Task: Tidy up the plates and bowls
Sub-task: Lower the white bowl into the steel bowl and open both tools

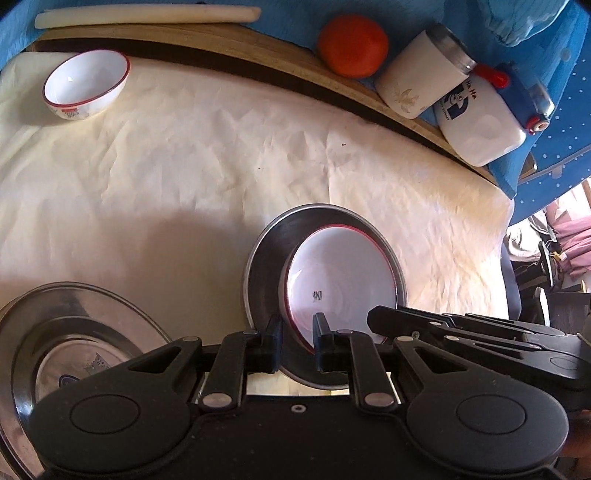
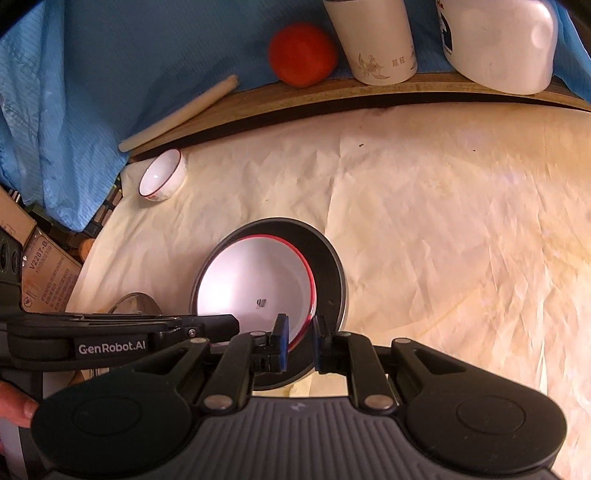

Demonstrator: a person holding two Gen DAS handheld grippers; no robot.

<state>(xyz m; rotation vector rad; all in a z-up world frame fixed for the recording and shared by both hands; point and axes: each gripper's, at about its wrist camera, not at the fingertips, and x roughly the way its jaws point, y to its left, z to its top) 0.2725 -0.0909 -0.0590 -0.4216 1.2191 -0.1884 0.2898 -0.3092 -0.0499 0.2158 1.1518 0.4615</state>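
Note:
A white red-rimmed bowl (image 1: 341,275) sits inside a steel plate (image 1: 269,254) near the table's front. My left gripper (image 1: 298,341) is closed on the near rims of bowl and plate. My right gripper (image 2: 300,341) is closed on the same bowl (image 2: 255,284) and plate (image 2: 328,273) from the other side. A second steel plate (image 1: 74,332) lies at the front left of the left wrist view. A small white red-rimmed bowl (image 1: 86,84) stands at the far left; it also shows in the right wrist view (image 2: 162,176).
A wooden ledge (image 1: 221,40) runs along the back with a white rod (image 1: 147,16), a red tomato (image 1: 352,46), a white cup (image 1: 417,79) and a white-and-blue bottle (image 1: 480,125). Crumpled cream paper (image 1: 184,166) covers the table. Cardboard boxes (image 2: 44,273) stand left.

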